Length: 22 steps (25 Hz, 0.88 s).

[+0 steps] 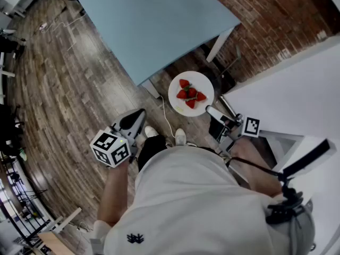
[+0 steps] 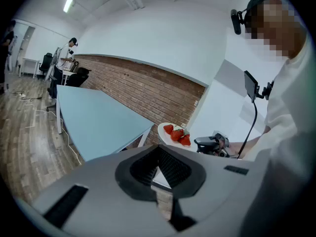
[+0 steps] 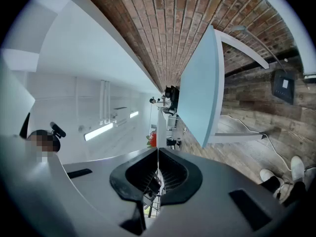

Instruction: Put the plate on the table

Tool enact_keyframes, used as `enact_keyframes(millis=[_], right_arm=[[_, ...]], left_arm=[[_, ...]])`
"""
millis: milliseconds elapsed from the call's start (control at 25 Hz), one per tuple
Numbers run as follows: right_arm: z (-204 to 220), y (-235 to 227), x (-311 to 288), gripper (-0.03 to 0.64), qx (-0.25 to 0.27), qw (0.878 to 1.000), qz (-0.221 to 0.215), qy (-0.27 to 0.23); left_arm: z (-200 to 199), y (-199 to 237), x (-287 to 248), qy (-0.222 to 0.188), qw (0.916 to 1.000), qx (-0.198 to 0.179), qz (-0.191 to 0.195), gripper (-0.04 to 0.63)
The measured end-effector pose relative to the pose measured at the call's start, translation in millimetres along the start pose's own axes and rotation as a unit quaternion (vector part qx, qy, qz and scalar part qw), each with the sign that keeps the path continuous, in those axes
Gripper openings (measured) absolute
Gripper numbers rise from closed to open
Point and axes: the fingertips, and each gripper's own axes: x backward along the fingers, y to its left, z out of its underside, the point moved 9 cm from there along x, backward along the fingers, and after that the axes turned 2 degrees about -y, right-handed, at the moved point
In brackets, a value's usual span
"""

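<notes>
A round white plate carrying several strawberries hangs above the wooden floor, just off the near corner of the light-blue table. My right gripper is shut on the plate's near rim. In the right gripper view the plate shows edge-on as a thin white line between the jaws, with the strawberries on its left. My left gripper is shut and empty, low at the left, apart from the plate. The left gripper view shows the plate, table and right gripper.
A brick wall runs behind the table, and a white wall stands at the right. A white table leg and cables are under the plate. The person's shoes are on the wood floor.
</notes>
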Motion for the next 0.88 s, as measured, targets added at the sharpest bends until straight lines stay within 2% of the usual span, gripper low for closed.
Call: enact_keyframes(millis=[640,880], right_arm=[[-6.9,2.7,-7.3,0.017,0.007,1.000,-0.022,0.020],[-27.8,2.9,-10.9,0.017,0.000,1.000,-0.020,0.012]], left_arm=[[9.7,-14.2,-7.9,0.005,0.9999,-0.010,0.012,0.002],[-2.0,-19.0,-24.3,0.013,0.9998,-0.009,0.013,0.002]])
